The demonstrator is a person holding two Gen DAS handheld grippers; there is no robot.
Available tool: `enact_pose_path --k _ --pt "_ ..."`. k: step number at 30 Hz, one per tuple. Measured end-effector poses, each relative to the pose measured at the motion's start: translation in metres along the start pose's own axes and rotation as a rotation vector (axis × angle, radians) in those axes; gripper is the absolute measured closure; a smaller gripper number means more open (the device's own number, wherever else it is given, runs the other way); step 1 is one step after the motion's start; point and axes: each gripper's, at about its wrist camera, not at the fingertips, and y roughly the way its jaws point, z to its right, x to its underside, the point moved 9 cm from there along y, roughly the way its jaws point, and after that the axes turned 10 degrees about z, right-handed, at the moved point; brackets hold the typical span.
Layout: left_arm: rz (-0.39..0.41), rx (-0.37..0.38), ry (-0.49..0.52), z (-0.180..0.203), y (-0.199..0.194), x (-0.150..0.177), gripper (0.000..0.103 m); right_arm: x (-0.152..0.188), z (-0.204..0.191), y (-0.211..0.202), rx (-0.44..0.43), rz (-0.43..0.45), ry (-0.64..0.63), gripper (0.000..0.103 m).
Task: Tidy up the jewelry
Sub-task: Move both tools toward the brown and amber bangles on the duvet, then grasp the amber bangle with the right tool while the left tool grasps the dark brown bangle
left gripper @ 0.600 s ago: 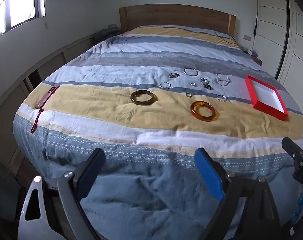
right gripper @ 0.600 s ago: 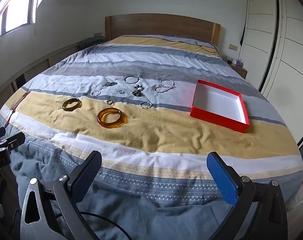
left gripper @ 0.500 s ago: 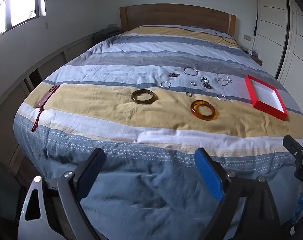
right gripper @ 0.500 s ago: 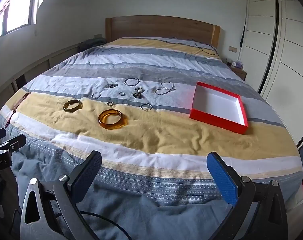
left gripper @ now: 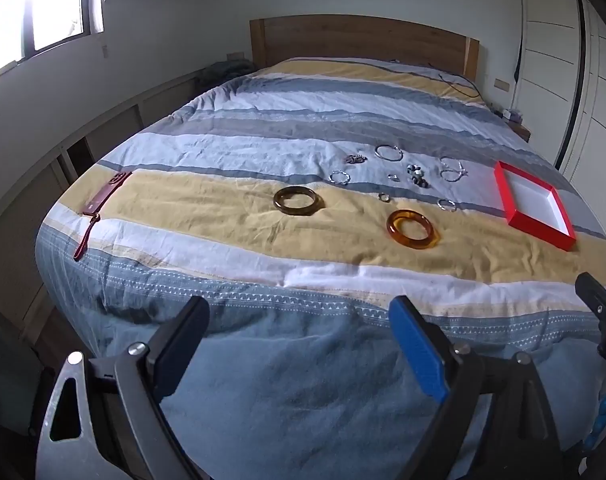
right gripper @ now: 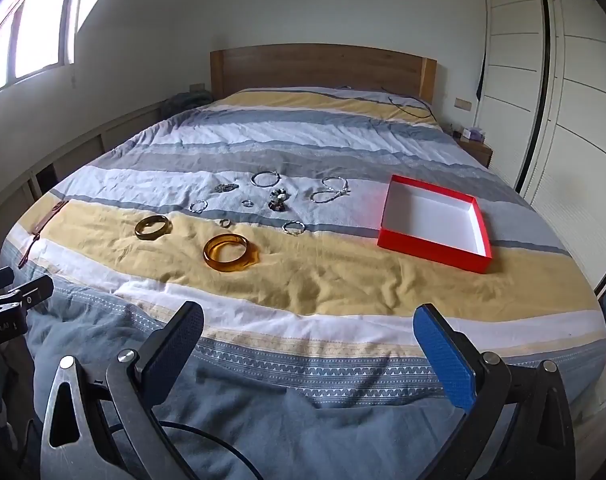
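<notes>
Amber bangle [right gripper: 227, 257] is lying flat on the yellow stripe of the bedspread [right gripper: 343, 280], darker bangle [right gripper: 153, 227] to its left, silver bracelets and rings [right gripper: 265, 178] scattered just beyond. Red box [right gripper: 435, 248] is sitting open and empty to the right, likely staged as the collection tray. Both tools are hovering over the foot of the bed, well short of the jewelry: left gripper [left gripper: 299, 344] and right gripper [right gripper: 309, 344] are each holding their jaws wide apart with nothing between them, presumably ready for a first pick. Nothing is boxed yet.
</notes>
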Motion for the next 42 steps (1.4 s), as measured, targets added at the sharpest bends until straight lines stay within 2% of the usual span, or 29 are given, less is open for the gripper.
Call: enact_pose_path --k 7,13,18,23,28,32,38,42 --pt "-0.011 -0.017 -0.025 -0.010 0.010 0.001 0.012 -0.006 0.006 -0.001 -0.018 0.023 0.037 0.000" --pt "-0.042 -0.045 -0.043 -0.022 0.028 0.003 0.012 -0.004 -0.001 0.014 -0.050 -0.007 0.036 0.002" --pt "-0.082 -0.066 -0.039 -0.027 0.051 0.007 0.013 0.004 -0.013 0.043 -0.102 -0.072 0.029 0.020" --pt "-0.132 -0.074 -0.045 -0.035 0.081 0.012 0.013 0.014 -0.025 0.077 -0.151 -0.142 0.035 0.030" --pt "-0.172 -0.074 -0.056 -0.037 0.114 0.006 0.013 0.018 -0.032 0.115 -0.183 -0.199 0.055 0.032" --pt "-0.177 -0.076 -0.079 -0.041 0.147 -0.012 0.013 0.014 -0.043 0.145 -0.216 -0.230 0.062 0.035" --pt "-0.183 -0.089 -0.117 -0.051 0.211 -0.043 0.014 0.010 -0.065 0.201 -0.274 -0.284 0.064 0.042" --pt "-0.212 -0.103 -0.132 -0.055 0.254 -0.049 0.015 0.007 -0.080 0.230 -0.314 -0.294 0.064 0.042"
